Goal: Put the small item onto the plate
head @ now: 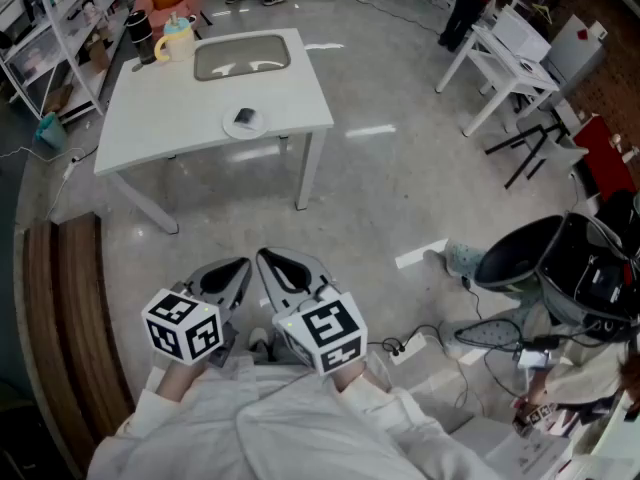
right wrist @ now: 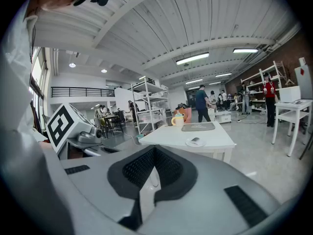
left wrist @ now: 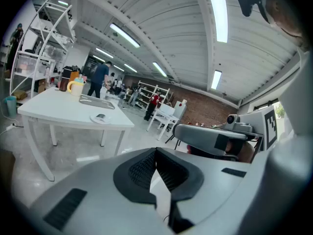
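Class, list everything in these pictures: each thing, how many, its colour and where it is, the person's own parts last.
table: one, white, upper left of head view
tray: one, grey, far side of table
plate: one, white, near edge of table
small item: one, dark, on the plate
mug: one, pale yellow, left of tray
bottle: one, dark, left of mug
chair: one, black, floor at right
left gripper: one, grey, jaws shut, empty
right gripper: one, grey, jaws shut, empty
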Demonstrator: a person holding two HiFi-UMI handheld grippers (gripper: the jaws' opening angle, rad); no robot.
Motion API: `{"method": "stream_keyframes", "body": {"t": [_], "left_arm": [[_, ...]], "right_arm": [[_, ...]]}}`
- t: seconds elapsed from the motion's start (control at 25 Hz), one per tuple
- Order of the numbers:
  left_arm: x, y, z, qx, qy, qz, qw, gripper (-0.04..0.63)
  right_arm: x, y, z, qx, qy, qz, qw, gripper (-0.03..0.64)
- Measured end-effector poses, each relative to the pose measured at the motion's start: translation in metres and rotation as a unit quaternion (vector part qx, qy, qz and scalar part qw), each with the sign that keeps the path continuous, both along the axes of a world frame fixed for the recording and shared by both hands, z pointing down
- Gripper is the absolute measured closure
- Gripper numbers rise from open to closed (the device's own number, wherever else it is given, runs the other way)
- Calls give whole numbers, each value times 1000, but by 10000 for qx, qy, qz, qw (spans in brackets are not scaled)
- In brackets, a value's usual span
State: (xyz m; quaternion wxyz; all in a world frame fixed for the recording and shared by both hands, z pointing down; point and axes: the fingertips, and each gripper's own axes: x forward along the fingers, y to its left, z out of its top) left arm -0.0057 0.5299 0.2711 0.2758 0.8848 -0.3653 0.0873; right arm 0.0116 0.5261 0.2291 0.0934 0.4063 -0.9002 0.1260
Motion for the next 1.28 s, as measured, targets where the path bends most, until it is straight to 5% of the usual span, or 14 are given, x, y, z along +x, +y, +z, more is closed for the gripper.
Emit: {"method": "stream_keyframes", "body": {"t": [0.48, 0.76, 1.04, 1.28], "left_arm": [[0, 0, -1, -43, 115, -109, 9999, 584], [18, -10, 5, -133, 137, -125, 9997, 584], [27, -15, 29, -471, 225, -527, 9972, 584], [11, -48, 50, -724, 312, -709, 9944, 584]], "right_arm": [[7, 1, 5, 9, -24, -100, 9999, 601], [34, -9, 16, -286, -619, 287, 9973, 601], [45, -5, 47, -660, -417, -133, 9969, 601], [46, -42, 63, -799, -328, 6, 9963, 601]]}}
